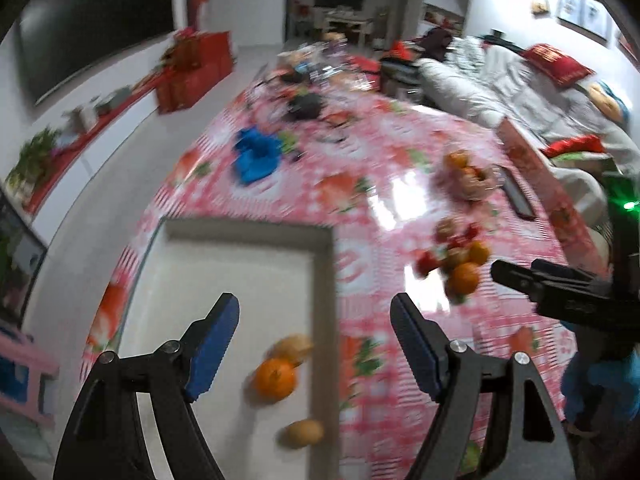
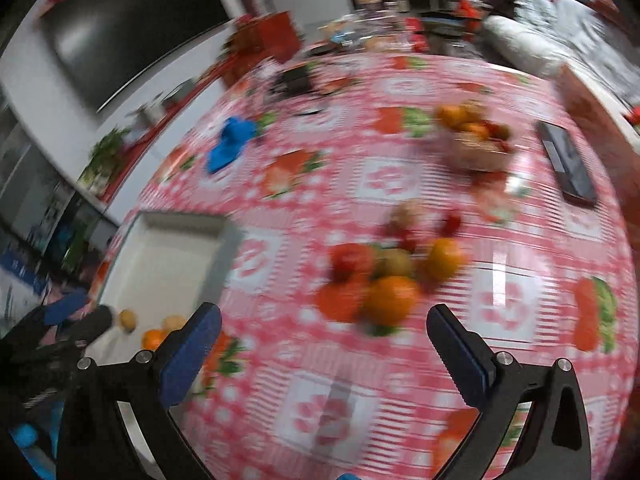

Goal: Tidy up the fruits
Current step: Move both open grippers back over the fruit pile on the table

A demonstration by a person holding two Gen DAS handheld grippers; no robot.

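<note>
Right gripper [image 2: 324,336]: jaws spread wide, nothing between the blue pads. It hangs over the table [image 2: 400,184], pointing steeply down, with the loose fruit pile [image 2: 384,272] directly ahead of its tips and close.

Left gripper [image 1: 316,340]: jaws well apart, empty. It hangs over the near right corner of the white tray [image 1: 224,280]. An orange [image 1: 275,378] and two paler fruits, one [image 1: 295,347] touching it and one [image 1: 304,433] nearer the tray's near edge, lie in that corner, below the jaws.

Pile: oranges, red fruits and one greenish piece, resting mid-table, to the right of the tray and well apart from it. Motion blur prevents a firm count; the nearest piece appears to be an orange [image 2: 390,300]. Round fruit, so no long axis governs the approach.

Beyond the pile, toward the far right edge, a basket [image 2: 476,148] holds more fruit; a dark flat remote-like object [image 2: 566,164] lies beside it.

Judgement: the right gripper is the nearer to the pile, lined up on it. The tray lies to its left.
</note>
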